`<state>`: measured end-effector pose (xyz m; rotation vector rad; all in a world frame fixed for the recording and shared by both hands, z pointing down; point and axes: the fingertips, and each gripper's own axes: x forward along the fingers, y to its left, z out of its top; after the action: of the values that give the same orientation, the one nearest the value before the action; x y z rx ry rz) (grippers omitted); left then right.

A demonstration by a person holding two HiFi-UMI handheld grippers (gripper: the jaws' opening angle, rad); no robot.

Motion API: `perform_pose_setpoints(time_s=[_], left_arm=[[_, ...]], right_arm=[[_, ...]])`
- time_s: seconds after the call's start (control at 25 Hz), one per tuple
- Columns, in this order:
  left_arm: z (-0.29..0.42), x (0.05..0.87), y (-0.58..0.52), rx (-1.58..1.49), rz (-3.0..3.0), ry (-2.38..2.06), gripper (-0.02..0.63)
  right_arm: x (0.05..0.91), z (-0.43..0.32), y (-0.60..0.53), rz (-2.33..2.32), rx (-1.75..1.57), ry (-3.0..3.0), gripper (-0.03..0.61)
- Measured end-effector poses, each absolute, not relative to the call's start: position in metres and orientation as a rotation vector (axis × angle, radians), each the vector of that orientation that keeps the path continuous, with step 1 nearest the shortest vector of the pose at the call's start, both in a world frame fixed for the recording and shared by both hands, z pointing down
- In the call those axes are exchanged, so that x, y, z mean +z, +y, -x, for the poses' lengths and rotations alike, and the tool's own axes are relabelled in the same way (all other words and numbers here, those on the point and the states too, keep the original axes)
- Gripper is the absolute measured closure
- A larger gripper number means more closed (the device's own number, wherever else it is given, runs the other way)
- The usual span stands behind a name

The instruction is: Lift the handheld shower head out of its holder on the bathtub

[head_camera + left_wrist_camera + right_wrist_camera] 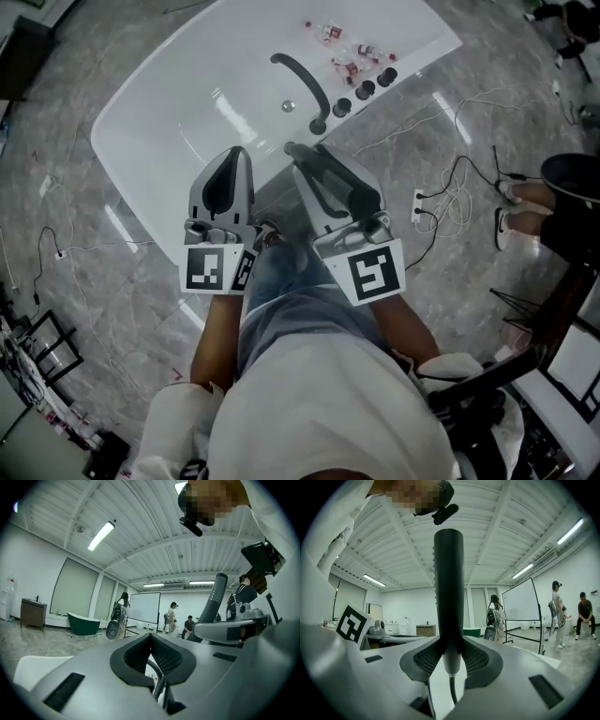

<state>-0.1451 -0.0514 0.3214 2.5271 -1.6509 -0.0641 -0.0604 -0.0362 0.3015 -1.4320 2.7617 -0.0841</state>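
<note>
**Right gripper clamped on the shower head, left gripper closed on nothing**

The right gripper [449,654] is clenched on the handheld shower head [448,592]. Its two ribbed pads [423,660] press on either side of the dark, round handle near the handle's lower end. The handle stands up from the jaws and crosses them at a right angle. The hose [451,692] leaves the handle's bottom just below the grip and hangs down between the jaws.

The left gripper [151,640] is just beside the right one, on its left. Its jaws are pressed together at the tips with nothing between them. Seen from it, the shower handle rises tilted above the right gripper.

In the head view, both grippers are held side by side over the near rim of the white bathtub [178,127]. Ahead of the right gripper and apart from it, the dark arched faucet spout [302,80] reaches over the basin. A row of three dark knobs [366,91] sits on the far rim to the spout's right. Beyond the knobs, small bottles [349,54] lie on the same rim. The shower head is in the gripper's hold, well apart from these fittings.
</note>
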Motion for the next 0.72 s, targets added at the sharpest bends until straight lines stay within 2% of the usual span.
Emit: perform_pose_setpoints(time_s=[0.2, 0.4, 0.72], left_arm=[[0.158, 0.265, -0.003, -0.099, -2.566, -1.603, 0.595], [0.160, 0.217, -0.007, -0.165, -2.580, -1.584, 0.596], [0.182, 0.169, 0.002, -0.281, -2.572, -1.603, 0.595]], right_arm=[[0.229, 0.082, 0.017, 1.386, -0.071, 2.717, 0.439], [0.176, 0.081, 0.019, 1.387, -0.087, 2.723, 0.439], [0.132, 0.089, 0.031, 1.387, -0.027, 2.696, 0.439]])
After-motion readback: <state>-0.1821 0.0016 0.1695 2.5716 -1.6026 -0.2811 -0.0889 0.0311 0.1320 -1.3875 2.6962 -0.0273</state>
